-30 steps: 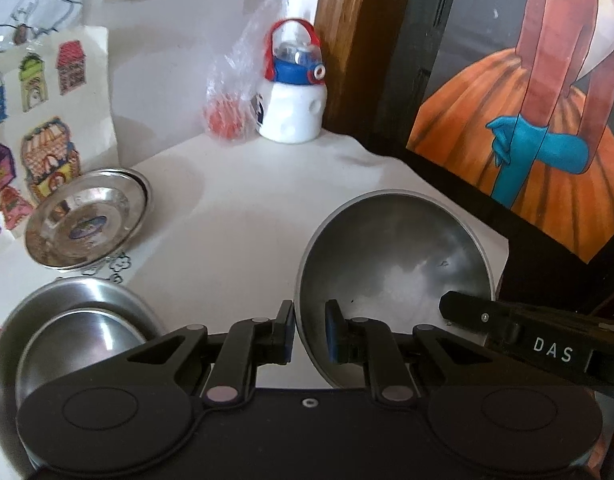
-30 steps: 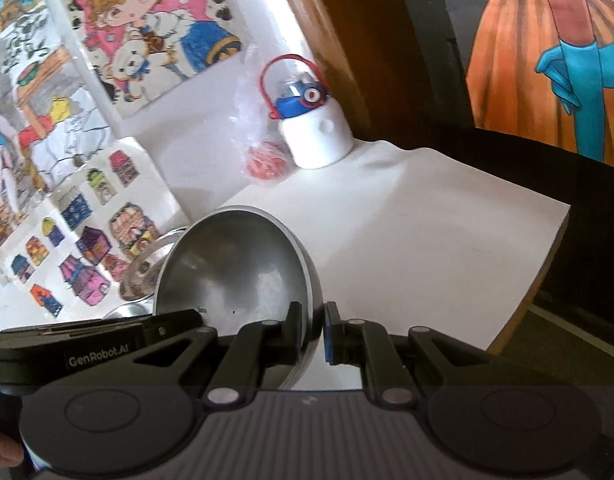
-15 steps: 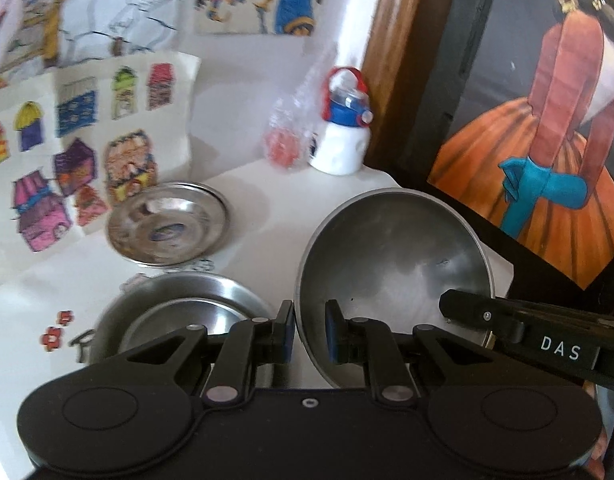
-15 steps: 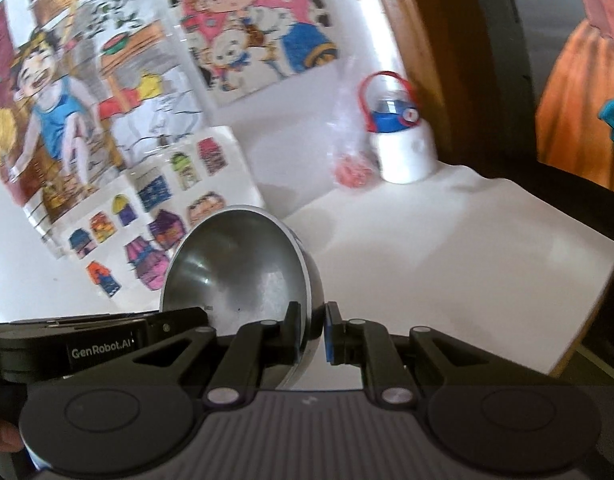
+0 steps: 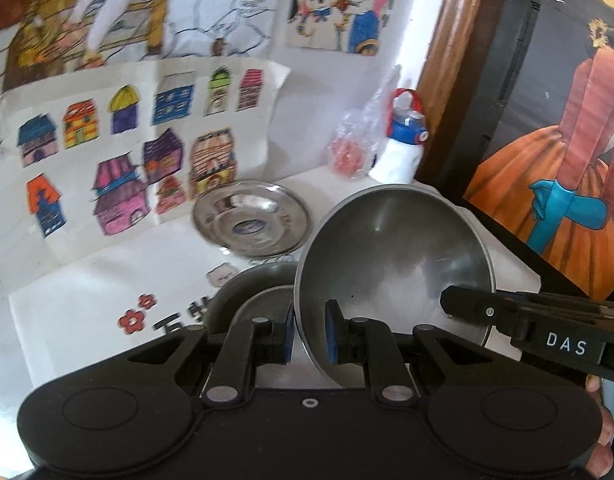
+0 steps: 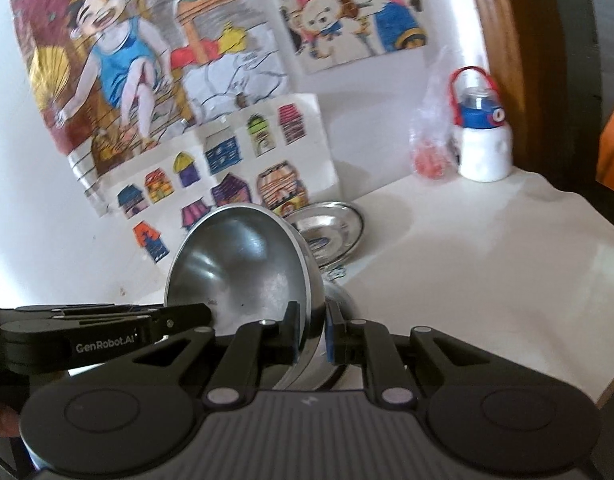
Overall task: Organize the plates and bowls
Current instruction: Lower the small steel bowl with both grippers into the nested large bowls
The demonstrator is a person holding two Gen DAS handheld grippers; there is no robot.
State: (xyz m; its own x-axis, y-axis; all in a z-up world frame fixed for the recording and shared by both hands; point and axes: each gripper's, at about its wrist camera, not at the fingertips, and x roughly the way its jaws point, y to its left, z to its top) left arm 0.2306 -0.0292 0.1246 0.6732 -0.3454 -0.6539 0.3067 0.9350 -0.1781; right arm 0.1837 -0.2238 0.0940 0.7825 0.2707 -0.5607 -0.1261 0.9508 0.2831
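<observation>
A large steel bowl (image 5: pixel 391 264) hangs tilted above the table, held between both grippers. My left gripper (image 5: pixel 309 334) is shut on its left rim. My right gripper (image 6: pixel 310 334) is shut on the opposite rim of the same bowl (image 6: pixel 239 272); its fingers (image 5: pixel 467 304) reach in from the right in the left wrist view. Just below and left of the held bowl, two nested steel bowls (image 5: pixel 259 292) stand on the table. Behind them lies a small stack of shallow steel plates (image 5: pixel 251 226), also seen as plates (image 6: pixel 331 232) in the right wrist view.
A white bottle with a red handle (image 5: pixel 403 148) and a clear plastic bag (image 5: pixel 349 148) stand at the back of the white table (image 6: pixel 467 264). Drawings cover the wall behind. The table's edge (image 6: pixel 611 388) runs along the right. A framed painting (image 5: pixel 567 160) leans at the right.
Both grippers have carried the large bowl to the left and a little upward. The nested bowls, earlier at the lower left, now sit right beneath its left rim.
</observation>
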